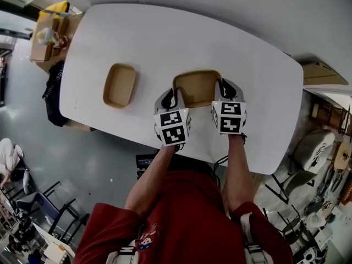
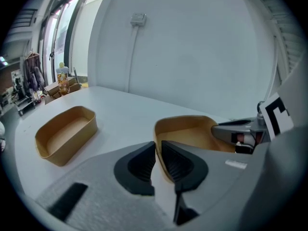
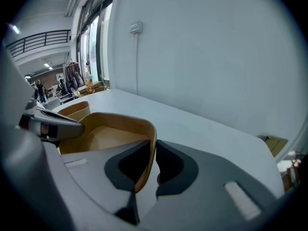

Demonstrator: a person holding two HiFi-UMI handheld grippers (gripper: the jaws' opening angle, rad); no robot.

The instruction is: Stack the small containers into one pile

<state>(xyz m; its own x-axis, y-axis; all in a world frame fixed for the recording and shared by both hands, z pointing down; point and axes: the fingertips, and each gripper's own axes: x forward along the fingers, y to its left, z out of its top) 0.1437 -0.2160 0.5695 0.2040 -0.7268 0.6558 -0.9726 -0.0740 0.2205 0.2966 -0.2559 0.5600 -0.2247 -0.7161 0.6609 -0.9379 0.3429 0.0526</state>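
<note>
Left gripper (image 2: 158, 163), right gripper (image 3: 153, 166): side by side, tilted downward, forearms parallel; jaws narrowly parted, each clamping an opposite wall of one brown container (image 1: 197, 87)

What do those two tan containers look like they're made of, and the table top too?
The near container and the far container: likely pressed paper pulp or kraft board, going by the matte tan surface, thin walls and rounded moulded corners. The table: smooth white top with a slight sheen, perhaps laminate or painted board; unclear which.
</note>
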